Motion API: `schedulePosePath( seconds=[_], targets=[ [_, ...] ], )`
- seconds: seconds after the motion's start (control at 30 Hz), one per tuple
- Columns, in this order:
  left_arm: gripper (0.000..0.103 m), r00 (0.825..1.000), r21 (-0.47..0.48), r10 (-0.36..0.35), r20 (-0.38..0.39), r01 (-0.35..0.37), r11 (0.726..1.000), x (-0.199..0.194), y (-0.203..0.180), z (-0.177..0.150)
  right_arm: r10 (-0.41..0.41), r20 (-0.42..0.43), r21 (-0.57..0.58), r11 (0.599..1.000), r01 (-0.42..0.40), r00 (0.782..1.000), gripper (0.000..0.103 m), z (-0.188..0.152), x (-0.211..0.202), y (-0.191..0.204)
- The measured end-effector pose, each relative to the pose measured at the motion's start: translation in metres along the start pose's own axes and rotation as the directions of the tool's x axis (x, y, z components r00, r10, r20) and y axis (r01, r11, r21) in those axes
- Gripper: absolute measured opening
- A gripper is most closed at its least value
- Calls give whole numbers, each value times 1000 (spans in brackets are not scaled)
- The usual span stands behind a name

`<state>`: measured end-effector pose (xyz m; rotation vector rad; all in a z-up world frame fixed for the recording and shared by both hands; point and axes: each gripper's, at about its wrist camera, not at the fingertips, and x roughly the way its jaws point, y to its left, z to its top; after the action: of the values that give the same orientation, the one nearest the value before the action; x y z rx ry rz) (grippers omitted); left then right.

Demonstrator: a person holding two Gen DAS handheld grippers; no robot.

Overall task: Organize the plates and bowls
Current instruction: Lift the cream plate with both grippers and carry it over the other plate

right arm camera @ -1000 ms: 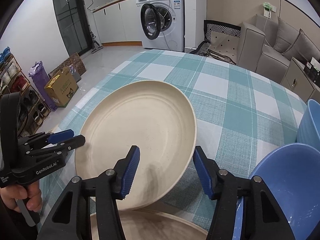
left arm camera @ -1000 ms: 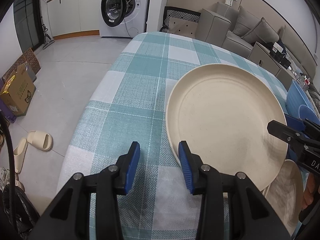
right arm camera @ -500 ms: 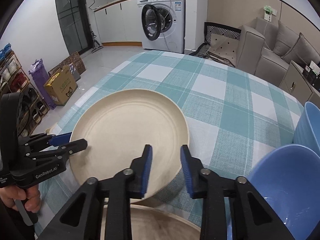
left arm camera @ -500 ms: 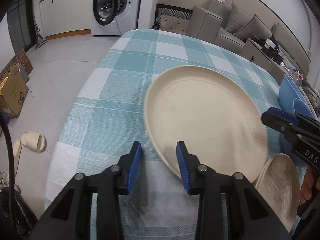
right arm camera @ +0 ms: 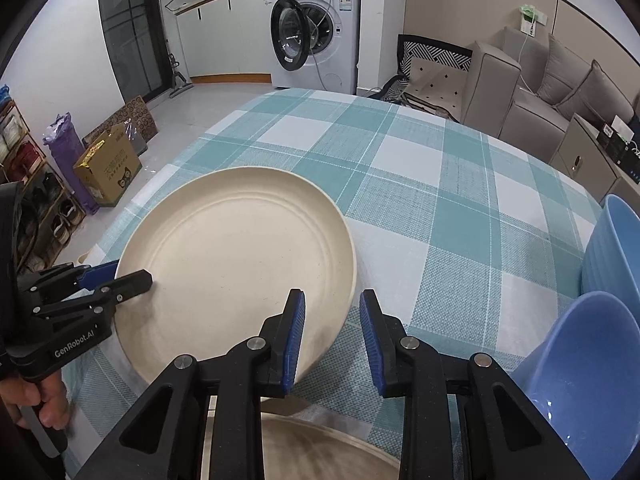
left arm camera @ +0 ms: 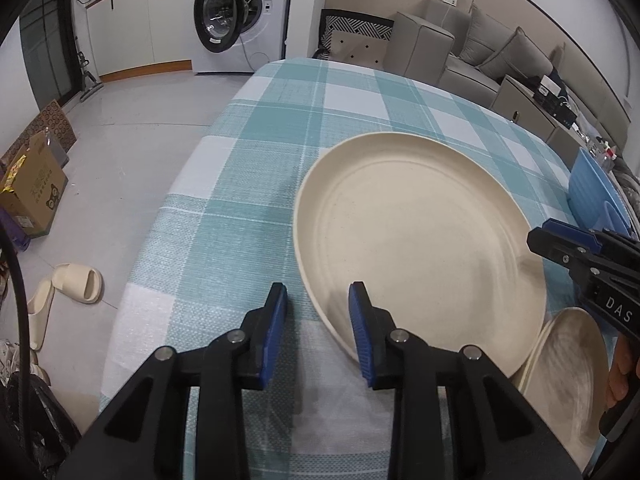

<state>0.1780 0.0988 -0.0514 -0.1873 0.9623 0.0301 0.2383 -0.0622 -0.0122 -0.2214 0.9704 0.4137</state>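
A large cream plate (left arm camera: pixel 420 240) (right arm camera: pixel 240 260) lies on the checked tablecloth, and its near-right edge overlaps a smaller cream plate (left arm camera: pixel 568 368) (right arm camera: pixel 312 452). My left gripper (left arm camera: pixel 318 292) (right arm camera: pixel 132 272) straddles the large plate's left rim, one finger inside and one outside, narrowed onto it. My right gripper (right arm camera: pixel 332 296) (left arm camera: pixel 540 234) straddles the opposite rim the same way. Its jaws are easing open a little, with the rim still between the pads.
Two blue bowls (right arm camera: pixel 580 380) (right arm camera: pixel 612 248) stand at the table's right edge, close to my right gripper. The table (right arm camera: pixel 440 200) drops off to the floor on the left. Sofas and a washing machine stand beyond it.
Both grippers' jaws have narrowed from wide open onto the large plate's rim. The plate has shifted slightly to the left and lies lower in the right wrist view.
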Motion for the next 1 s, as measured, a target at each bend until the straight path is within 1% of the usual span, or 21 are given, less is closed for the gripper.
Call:
schedulePosePath(
  seconds=[0.13,0.33,0.4,0.57,0.63,0.93,1.0],
  targets=[
    [31,1000,-10,0,2,0,1000,0,5,0,9,-14,-7,1000,-9,1000,33,0,6,3],
    [31,1000,-1,2,6,-2,1000,-1,5,-1,24,-37,-4,1000,-24,999,33,1,17,4],
    [31,1000,4,2,8,-2,1000,-1,5,-1,21,-34,-10,1000,-21,999,33,1,18,5],
    [27,1000,28,-16,6,16,999,-1,-3,-3,32,-28,-16,999,-33,999,32,1,18,5],
    [26,1000,36,-1,10,1,999,-1,-6,-3,28,-25,-24,999,-28,999,32,1,17,7],
    [26,1000,42,8,16,-8,999,-3,-7,-4,32,0,-27,999,-32,999,32,1,10,9],
    [26,1000,47,-4,20,3,999,-5,-9,-3,52,8,-31,998,-52,999,31,1,7,11]
  ],
)
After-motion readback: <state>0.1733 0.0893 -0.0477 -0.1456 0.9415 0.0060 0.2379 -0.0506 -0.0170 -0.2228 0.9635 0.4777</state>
